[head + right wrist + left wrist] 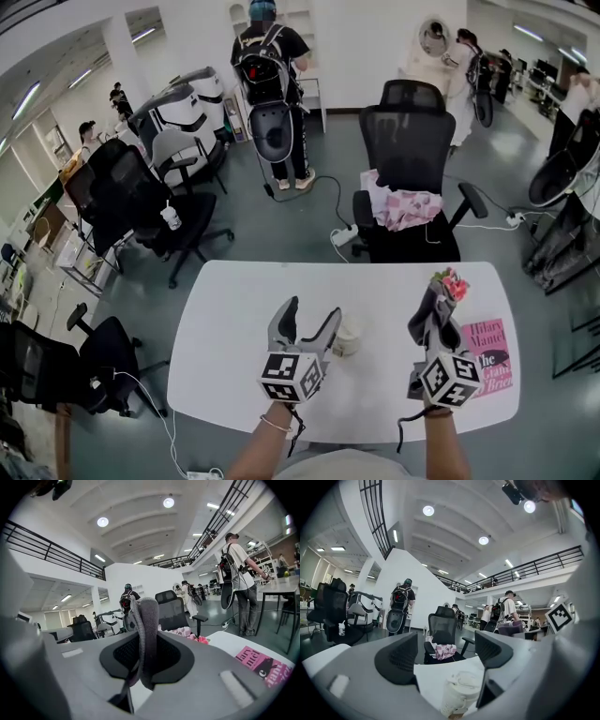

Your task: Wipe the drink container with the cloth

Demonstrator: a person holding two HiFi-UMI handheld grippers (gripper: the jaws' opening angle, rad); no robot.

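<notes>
Left gripper (313,309) gapes empty beside the cup (347,336), likely light and crushable: hold mid-wall, gently. Right gripper (143,665) pinches the soft cloth (146,630).

Head view above table (234,309); gripper views across it

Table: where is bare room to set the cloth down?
Bare: the table left of the left gripper, and the far strip beyond the lidded cup. Crowded: the right end, with the right gripper, its grey cloth and the pink book.
</notes>
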